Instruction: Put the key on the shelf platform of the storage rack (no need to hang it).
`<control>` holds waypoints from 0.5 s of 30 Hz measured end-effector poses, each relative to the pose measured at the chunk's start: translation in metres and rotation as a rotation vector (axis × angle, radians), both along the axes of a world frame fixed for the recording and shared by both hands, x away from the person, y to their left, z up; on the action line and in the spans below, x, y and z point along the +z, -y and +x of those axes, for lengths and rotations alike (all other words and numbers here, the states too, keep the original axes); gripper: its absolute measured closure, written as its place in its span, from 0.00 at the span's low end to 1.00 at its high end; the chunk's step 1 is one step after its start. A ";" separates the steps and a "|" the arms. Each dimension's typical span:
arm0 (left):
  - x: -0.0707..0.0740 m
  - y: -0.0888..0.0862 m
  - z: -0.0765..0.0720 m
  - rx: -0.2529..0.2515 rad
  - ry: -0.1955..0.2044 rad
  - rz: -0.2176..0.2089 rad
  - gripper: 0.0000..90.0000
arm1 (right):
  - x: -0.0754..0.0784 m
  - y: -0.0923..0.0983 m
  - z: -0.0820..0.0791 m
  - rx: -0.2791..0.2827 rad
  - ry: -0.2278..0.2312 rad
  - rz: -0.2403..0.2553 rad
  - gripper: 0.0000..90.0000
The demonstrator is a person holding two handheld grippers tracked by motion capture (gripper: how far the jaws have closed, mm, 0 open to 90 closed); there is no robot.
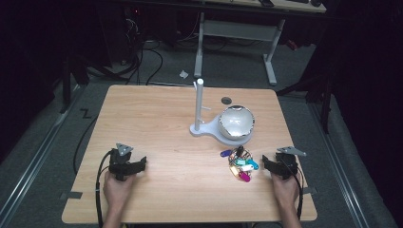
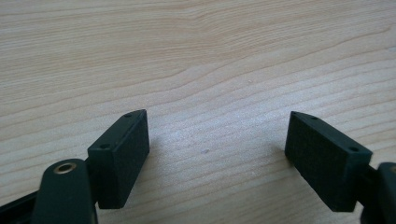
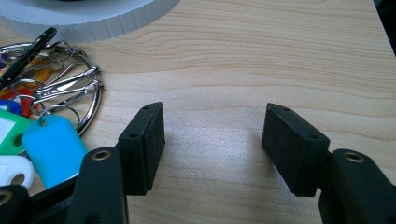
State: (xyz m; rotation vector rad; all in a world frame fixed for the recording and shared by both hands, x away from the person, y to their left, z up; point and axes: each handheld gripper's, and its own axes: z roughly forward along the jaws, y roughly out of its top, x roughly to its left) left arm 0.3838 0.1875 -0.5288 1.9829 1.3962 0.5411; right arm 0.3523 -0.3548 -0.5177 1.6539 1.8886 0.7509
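Evidently the bunch of key tags (image 1: 239, 163) is the thing in hand: it lies loose on the table (image 1: 157, 123) at lower right of centre in the high view, just below the white stand (image 1: 199, 124) whose upright post looks meant for hanging it. The right gripper (image 1: 267, 163) rests just beside the bunch, jaws wide with only bare wood between them, likely poised to reach for the rings (image 3: 79, 88) at the left of its own view. The left gripper (image 1: 141, 164), also wide and empty, sits well apart at lower left, seemingly waiting.
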 end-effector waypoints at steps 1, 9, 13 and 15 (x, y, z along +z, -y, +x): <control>0.000 0.000 0.000 0.000 0.000 0.000 0.25 | 0.000 0.000 0.000 0.000 0.000 0.000 0.44; 0.000 0.000 0.000 0.001 0.001 -0.002 0.25 | 0.000 -0.001 0.000 -0.005 0.000 -0.002 0.44; 0.000 0.000 0.000 0.001 0.001 -0.001 0.25 | 0.000 -0.001 0.000 -0.005 -0.001 -0.003 0.44; 0.000 0.000 0.000 0.001 0.001 -0.001 0.25 | 0.000 -0.001 -0.001 -0.003 -0.001 -0.002 0.45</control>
